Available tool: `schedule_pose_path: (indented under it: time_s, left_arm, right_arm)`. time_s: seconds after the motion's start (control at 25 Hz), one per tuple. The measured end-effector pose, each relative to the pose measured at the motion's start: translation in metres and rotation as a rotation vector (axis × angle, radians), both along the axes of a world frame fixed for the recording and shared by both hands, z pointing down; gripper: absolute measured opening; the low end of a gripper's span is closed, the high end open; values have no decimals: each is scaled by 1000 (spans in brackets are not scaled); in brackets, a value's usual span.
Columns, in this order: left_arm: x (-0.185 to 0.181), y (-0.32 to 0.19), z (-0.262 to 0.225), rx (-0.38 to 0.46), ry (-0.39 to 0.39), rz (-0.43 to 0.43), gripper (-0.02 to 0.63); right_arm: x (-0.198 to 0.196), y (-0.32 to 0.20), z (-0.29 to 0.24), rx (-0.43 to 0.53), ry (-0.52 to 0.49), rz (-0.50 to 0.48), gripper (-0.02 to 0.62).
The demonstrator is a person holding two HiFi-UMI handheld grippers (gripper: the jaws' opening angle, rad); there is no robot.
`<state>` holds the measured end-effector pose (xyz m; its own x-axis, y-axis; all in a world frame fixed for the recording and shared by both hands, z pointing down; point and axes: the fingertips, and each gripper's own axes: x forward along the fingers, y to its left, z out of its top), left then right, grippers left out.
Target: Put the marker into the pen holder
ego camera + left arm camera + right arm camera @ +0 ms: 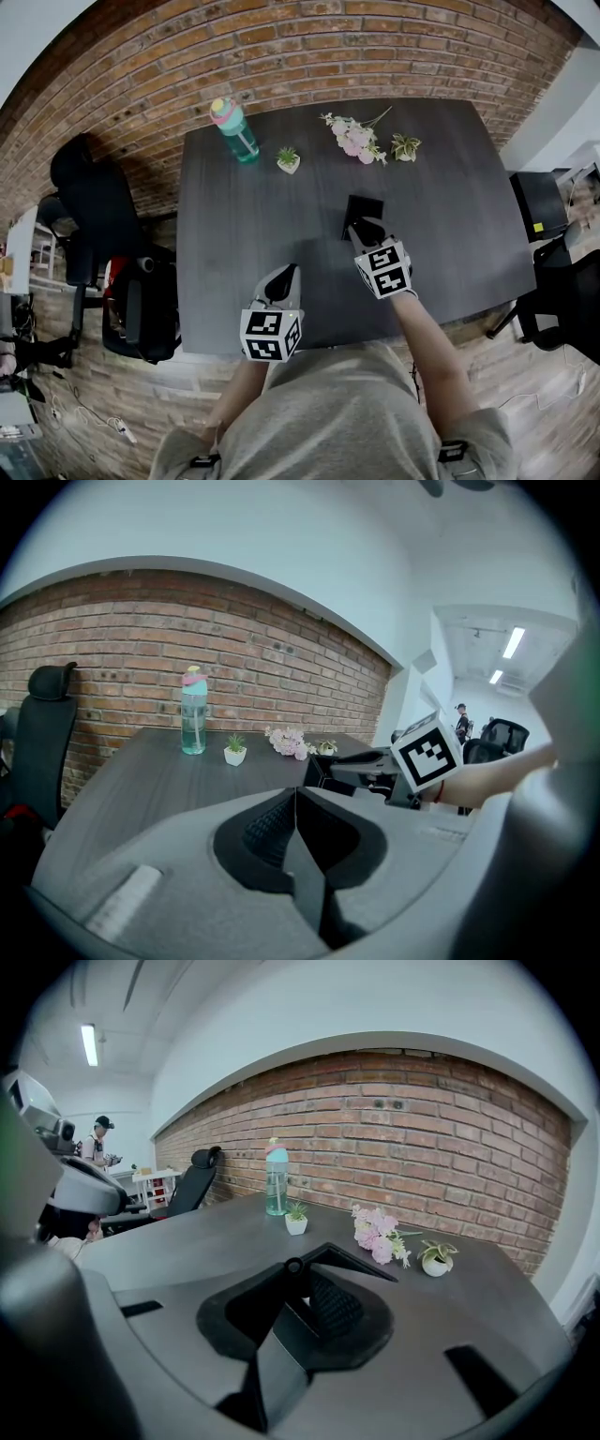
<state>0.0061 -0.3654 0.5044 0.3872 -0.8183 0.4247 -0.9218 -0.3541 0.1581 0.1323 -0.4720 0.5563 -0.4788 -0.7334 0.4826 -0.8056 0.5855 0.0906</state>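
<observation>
A black square pen holder stands on the dark table, right of its middle. My right gripper sits just in front of the holder, jaws pressed together. In the right gripper view a small round black end of the marker pokes out between the jaws of the right gripper, with the pen holder's rim directly behind. My left gripper hovers near the table's front edge, shut and empty. The left gripper looks across at the pen holder.
Along the far side stand a teal bottle with a pink cap, a small potted plant, pink flowers and another little plant. Black chairs flank the table; a brick wall lies behind.
</observation>
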Motion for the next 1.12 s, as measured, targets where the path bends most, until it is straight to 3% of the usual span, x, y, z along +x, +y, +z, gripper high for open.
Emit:
schedule_pose_path:
  time_s: [0.68, 1.12]
  left_arm:
    - [-8, 18, -8, 16, 0, 1, 18]
    - [-17, 32, -14, 30, 12, 20, 18]
  right_arm:
    - [-5, 13, 1, 3, 29, 7, 72]
    - [-2, 46, -29, 70, 2, 52, 72]
